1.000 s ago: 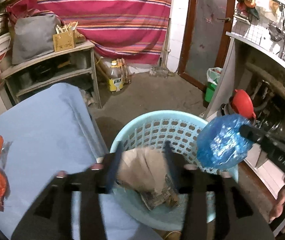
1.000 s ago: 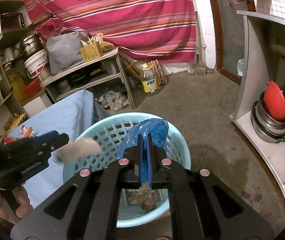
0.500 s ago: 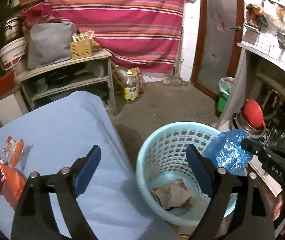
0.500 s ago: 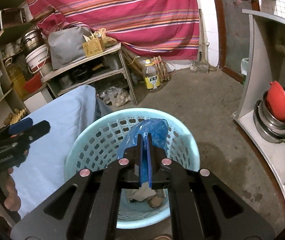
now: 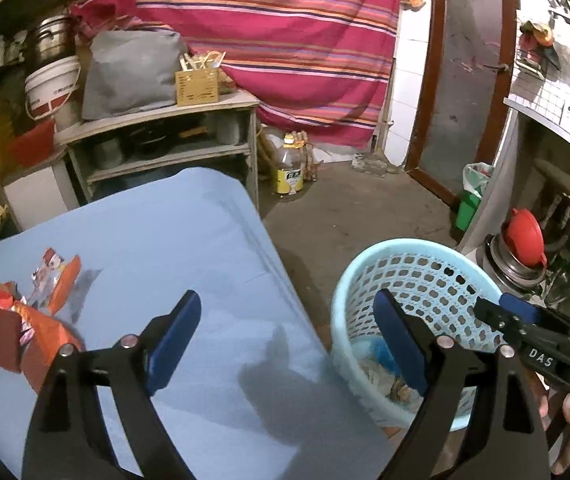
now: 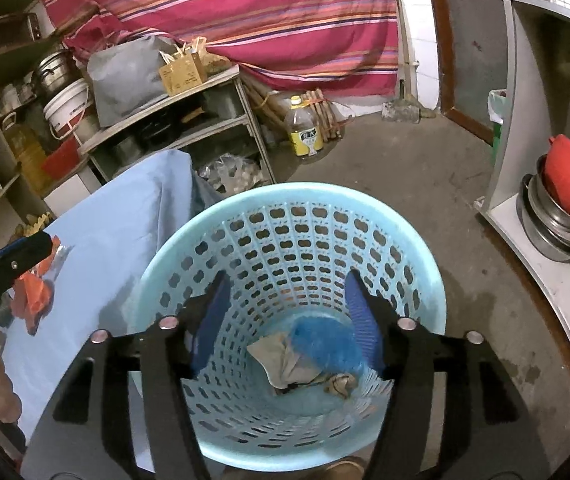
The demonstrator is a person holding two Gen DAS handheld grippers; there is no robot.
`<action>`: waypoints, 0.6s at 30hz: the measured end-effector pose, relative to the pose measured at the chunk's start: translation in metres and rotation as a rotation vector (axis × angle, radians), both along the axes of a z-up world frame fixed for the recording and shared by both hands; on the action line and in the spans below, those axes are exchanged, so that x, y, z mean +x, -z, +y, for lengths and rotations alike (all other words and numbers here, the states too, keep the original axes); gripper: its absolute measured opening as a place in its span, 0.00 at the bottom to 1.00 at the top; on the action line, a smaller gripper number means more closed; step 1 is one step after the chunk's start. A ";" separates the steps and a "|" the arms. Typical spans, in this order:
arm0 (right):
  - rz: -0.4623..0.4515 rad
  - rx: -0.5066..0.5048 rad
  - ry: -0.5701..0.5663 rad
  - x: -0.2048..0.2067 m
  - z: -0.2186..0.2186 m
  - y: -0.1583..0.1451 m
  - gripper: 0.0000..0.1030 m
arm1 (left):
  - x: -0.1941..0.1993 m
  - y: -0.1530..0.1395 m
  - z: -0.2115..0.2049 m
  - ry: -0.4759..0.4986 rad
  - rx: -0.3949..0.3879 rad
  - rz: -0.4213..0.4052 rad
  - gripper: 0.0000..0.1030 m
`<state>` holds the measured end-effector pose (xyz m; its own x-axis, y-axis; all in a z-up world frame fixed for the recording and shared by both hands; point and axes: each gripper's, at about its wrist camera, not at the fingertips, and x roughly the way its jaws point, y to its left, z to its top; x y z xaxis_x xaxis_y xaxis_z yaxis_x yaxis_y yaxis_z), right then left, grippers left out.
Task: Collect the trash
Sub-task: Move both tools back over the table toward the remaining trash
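Observation:
A light blue perforated basket [image 6: 245, 216] stands on the floor beside the blue-covered table [image 5: 173, 240]. Inside it lie a crumpled blue plastic bag [image 6: 321, 342], a beige paper scrap [image 6: 281, 360] and other bits. My right gripper [image 6: 287, 332] is open and empty above the basket's mouth. My left gripper [image 5: 287, 340] is open and empty over the table's right edge, the basket [image 5: 425, 276] to its right. Orange and red wrappers [image 5: 25, 320] lie on the table at the left; they also show in the right wrist view [image 6: 31, 292].
A shelf unit [image 5: 165, 148] with a grey bag and a bucket stands behind the table. A yellow-labelled bottle [image 5: 289, 170] sits on the floor by the striped curtain. Steel pots with a red lid [image 6: 565, 200] sit on a low shelf right of the basket.
My right gripper opened and the blue bag dropped into the basket. My left gripper, open after dropping the beige scrap, swung left from over the basket toward the table.

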<state>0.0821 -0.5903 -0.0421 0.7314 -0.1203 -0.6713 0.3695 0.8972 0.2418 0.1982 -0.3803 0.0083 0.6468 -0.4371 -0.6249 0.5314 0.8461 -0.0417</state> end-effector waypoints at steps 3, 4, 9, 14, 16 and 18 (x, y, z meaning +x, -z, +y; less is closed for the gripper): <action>-0.008 -0.011 0.015 -0.001 0.010 -0.003 0.85 | 0.000 0.003 0.016 -0.018 0.001 0.000 0.86; -0.009 -0.017 0.020 -0.001 0.014 -0.004 0.89 | 0.000 0.004 0.023 -0.028 0.001 0.000 0.88; -0.008 -0.044 0.025 0.006 0.041 -0.010 0.96 | 0.004 0.011 0.066 -0.073 0.003 0.014 0.89; -0.019 -0.085 0.018 0.021 0.081 -0.015 0.96 | 0.011 0.015 0.130 -0.149 0.014 0.010 0.90; -0.028 -0.096 0.004 0.027 0.099 -0.016 0.96 | 0.013 0.018 0.161 -0.190 0.025 0.001 0.91; -0.038 -0.116 -0.018 0.036 0.121 -0.017 0.96 | 0.016 0.021 0.194 -0.238 0.046 -0.018 0.92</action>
<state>0.1182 -0.4691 -0.0249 0.7589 -0.1822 -0.6252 0.3453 0.9265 0.1492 0.2139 -0.1862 -0.0129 0.7395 -0.2427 -0.6278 0.3176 0.9482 0.0075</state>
